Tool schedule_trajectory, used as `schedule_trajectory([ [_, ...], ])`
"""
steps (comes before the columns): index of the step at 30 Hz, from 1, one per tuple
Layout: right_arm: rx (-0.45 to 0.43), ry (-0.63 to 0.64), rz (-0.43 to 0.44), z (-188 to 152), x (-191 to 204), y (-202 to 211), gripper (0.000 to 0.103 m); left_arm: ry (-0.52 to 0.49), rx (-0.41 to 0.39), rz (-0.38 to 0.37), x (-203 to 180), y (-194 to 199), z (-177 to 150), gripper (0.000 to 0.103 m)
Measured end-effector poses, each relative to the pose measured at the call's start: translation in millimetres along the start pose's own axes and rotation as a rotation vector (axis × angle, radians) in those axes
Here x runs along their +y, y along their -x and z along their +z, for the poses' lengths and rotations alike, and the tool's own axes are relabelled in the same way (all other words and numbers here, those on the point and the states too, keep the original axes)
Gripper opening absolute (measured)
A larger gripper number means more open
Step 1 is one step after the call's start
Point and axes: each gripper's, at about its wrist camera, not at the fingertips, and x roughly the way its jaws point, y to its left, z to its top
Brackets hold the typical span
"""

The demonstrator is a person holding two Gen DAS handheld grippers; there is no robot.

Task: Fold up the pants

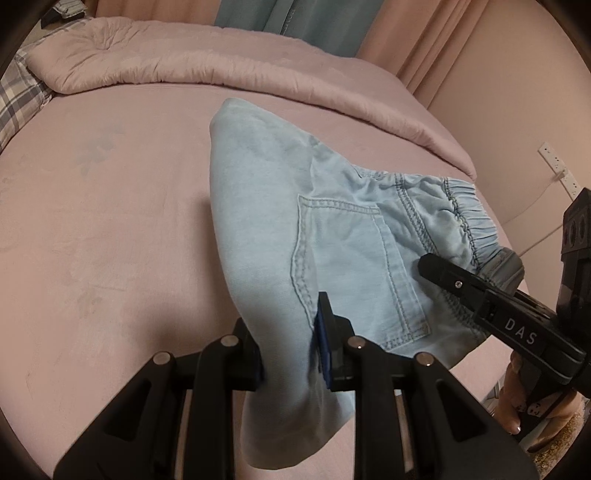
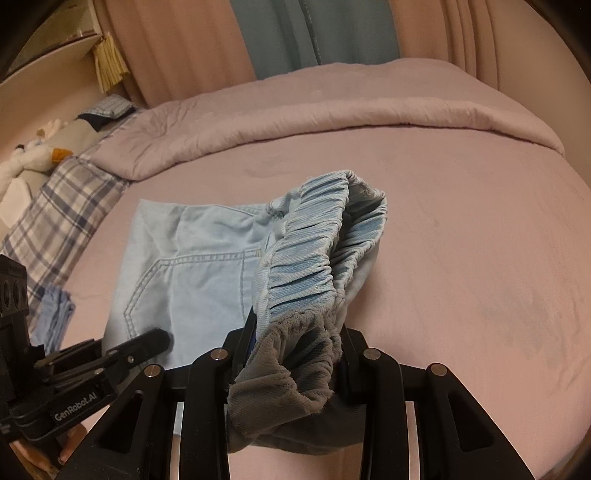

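Observation:
Light blue denim pants (image 1: 332, 236) lie partly folded on a pink bed, back pocket (image 1: 362, 266) facing up. My left gripper (image 1: 291, 354) is shut on the pants' lower folded edge, with cloth hanging between its fingers. My right gripper (image 2: 295, 354) is shut on the elastic waistband (image 2: 314, 258) and holds it bunched and raised. The right gripper also shows at the right of the left wrist view (image 1: 476, 288), at the waistband. The left gripper shows at the lower left of the right wrist view (image 2: 122, 354).
A rolled pink duvet (image 1: 207, 62) lies across the far side of the bed. A plaid pillow (image 2: 62, 206) and soft toys (image 2: 29, 155) are at the left. Curtains (image 2: 295, 33) hang behind. The bed's pink sheet (image 2: 461, 236) spreads around the pants.

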Motion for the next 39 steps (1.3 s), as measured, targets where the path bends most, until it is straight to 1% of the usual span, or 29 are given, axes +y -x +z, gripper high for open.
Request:
schedule_trajectory([
  [3,0.027,0.003,-0.016,3,2,-15,0.035,0.008,0.028,0.014,6,-16,4,0.023],
  [10,0.113,-0.041,-0.025,3,-7,-50,0.035,0.039,0.110,0.030,19,-51,8,0.023],
  [12,0.136,-0.053,-0.030,3,-11,-58,0.035,0.046,0.128,0.042,23,-59,7,0.024],
  [15,0.160,-0.070,-0.026,1,-18,-65,0.037,0.065,0.140,0.039,29,-65,4,0.028],
  [18,0.180,-0.082,-0.029,-2,-25,-67,0.042,0.068,0.142,0.044,29,-64,4,0.034],
  [21,0.197,-0.093,-0.045,-5,-28,-67,0.050,0.070,0.138,0.057,29,-57,4,0.037],
  [22,0.196,-0.095,-0.049,-6,-29,-65,0.055,0.069,0.137,0.066,28,-55,3,0.038],
  [23,0.194,-0.097,-0.060,-7,-29,-62,0.059,0.064,0.133,0.083,27,-51,2,0.041],
  [24,0.190,-0.093,-0.078,-7,-29,-58,0.061,0.054,0.126,0.099,24,-46,3,0.043],
  [25,0.175,-0.086,-0.096,-6,-29,-52,0.065,0.043,0.111,0.112,22,-39,3,0.052],
  [26,0.153,-0.076,-0.108,-6,-28,-43,0.069,0.033,0.088,0.118,21,-29,2,0.065],
  [27,0.134,-0.068,-0.115,-5,-27,-37,0.070,0.028,0.066,0.121,18,-19,2,0.071],
  [28,0.109,-0.056,-0.121,-5,-26,-27,0.072,0.022,0.037,0.122,15,-7,2,0.080],
  [29,0.076,-0.042,-0.127,-4,-23,-12,0.077,0.016,0.002,0.119,11,7,2,0.084],
  [30,0.054,-0.033,-0.131,-3,-21,-2,0.079,0.012,-0.023,0.116,9,18,2,0.085],
  [31,0.033,-0.025,-0.132,-3,-19,8,0.083,0.008,-0.047,0.112,6,30,1,0.088],
  [32,-0.003,-0.010,-0.129,-4,-14,23,0.083,0.004,-0.069,0.110,3,42,0,0.094],
  [34,-0.048,0.016,-0.119,-5,-9,46,0.083,-0.006,-0.104,0.105,-3,60,0,0.101],
  [36,-0.085,0.025,-0.119,-8,-5,65,0.087,-0.017,-0.134,0.100,-10,73,-4,0.102],
  [37,-0.103,0.023,-0.117,-10,-3,74,0.091,-0.023,-0.143,0.098,-14,80,-7,0.102],
  [39,-0.136,0.020,-0.104,-11,4,86,0.093,-0.031,-0.153,0.092,-23,86,-11,0.103],
])
